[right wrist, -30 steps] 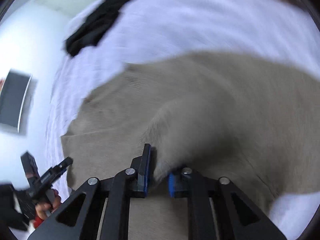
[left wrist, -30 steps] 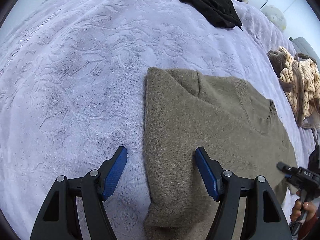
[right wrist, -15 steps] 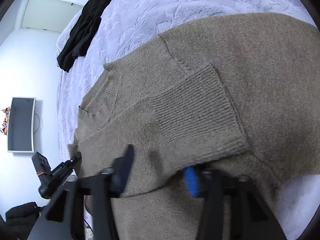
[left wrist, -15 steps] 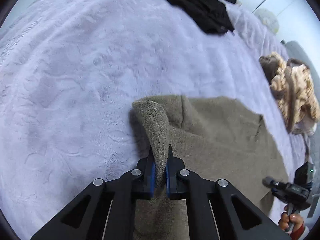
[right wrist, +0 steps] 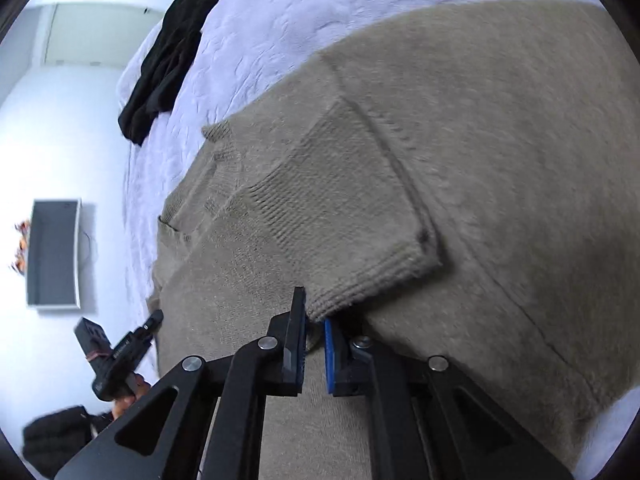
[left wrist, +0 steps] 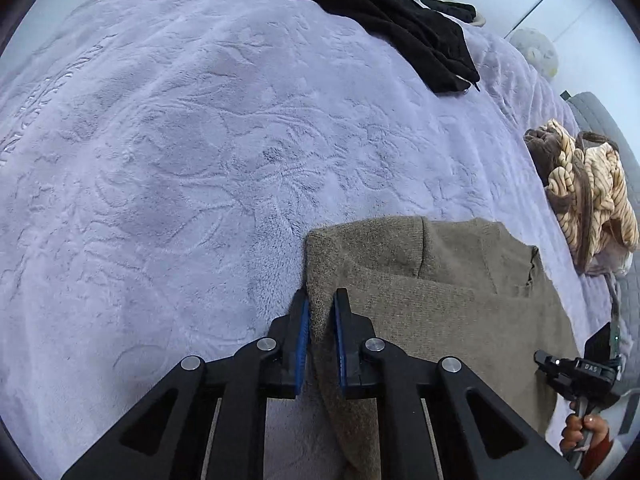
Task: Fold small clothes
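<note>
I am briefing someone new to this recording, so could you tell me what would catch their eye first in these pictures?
The olive-brown knit sweater lying on the lavender bedspread dominates both views. The left gripper is shut on its folded side edge, and the right gripper is shut on fabric just below a ribbed cuff. Farther back lies a black garment, with a cream and brown striped bundle at the bed's right edge.

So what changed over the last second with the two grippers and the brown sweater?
The left gripper, open astride the brown sweater's side edge a second ago, has shut on that edge and lifted it into a ridge. The right gripper re-gripped and is now shut on the ribbed sleeve cuff. The black garment and the striped clothes pile stayed put on the lilac blanket.
</note>
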